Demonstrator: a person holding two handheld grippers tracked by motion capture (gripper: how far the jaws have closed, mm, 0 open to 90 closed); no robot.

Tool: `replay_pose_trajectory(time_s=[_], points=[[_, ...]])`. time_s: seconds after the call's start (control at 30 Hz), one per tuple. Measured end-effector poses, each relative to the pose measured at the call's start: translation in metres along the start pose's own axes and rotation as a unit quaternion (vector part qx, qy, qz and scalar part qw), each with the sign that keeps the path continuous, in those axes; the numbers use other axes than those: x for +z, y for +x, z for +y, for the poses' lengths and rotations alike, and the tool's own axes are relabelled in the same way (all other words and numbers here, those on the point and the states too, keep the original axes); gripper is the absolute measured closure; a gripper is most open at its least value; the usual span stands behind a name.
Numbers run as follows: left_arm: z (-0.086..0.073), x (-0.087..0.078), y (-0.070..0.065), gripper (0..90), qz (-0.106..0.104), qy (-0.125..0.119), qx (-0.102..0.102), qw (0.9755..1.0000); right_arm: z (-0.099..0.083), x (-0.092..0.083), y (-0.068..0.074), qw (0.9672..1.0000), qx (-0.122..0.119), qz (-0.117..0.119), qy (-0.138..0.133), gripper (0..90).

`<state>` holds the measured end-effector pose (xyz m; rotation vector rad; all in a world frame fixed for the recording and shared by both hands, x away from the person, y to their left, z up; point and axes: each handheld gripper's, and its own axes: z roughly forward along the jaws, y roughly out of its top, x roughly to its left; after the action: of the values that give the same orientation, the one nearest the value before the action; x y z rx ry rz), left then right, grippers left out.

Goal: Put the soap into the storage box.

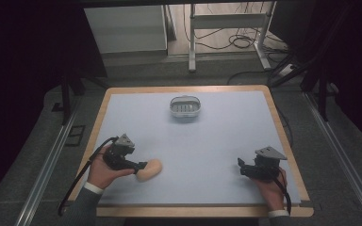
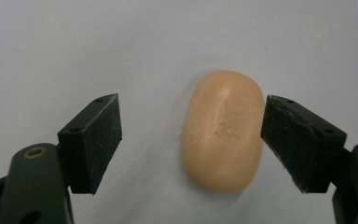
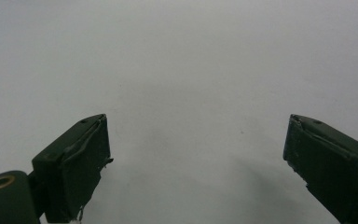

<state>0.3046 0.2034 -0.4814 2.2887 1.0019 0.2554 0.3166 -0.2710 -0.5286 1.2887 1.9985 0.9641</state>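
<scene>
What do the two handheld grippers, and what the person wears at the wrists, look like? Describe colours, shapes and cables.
Both the left gripper and right gripper are black, each topped by a grey three-cornered plate and trailing a black cable. Their jaws are blocky black pads on arms with brass-coloured pivot rings. The person wears dark sleeves with white cuffs.

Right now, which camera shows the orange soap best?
The left gripper view: the soap looks big and sharp between the open left claw, even its stamped mark. The high view shows it small. The right gripper view looks at table.
</scene>
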Motion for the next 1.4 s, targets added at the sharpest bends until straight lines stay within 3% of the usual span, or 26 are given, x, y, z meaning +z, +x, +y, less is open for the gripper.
replay_pose_trajectory(time_s=[0.53,1.07,1.4], points=[[0.007,0.025,-0.014,21.0,-0.023,0.052,0.031,0.9979,0.0,0.001,0.0,1.0,0.0,-0.004,0.004,7.1],[0.005,0.047,-0.018,27.6,-0.03,0.105,0.038,0.9933,0.001,0.002,0.001,0.9999,0.0,-0.008,0.009,7.1],[0.005,0.052,-0.019,30.1,-0.031,0.113,0.038,0.9924,0.001,0.002,0.0,0.9999,0.0,-0.009,0.01,7.1]])
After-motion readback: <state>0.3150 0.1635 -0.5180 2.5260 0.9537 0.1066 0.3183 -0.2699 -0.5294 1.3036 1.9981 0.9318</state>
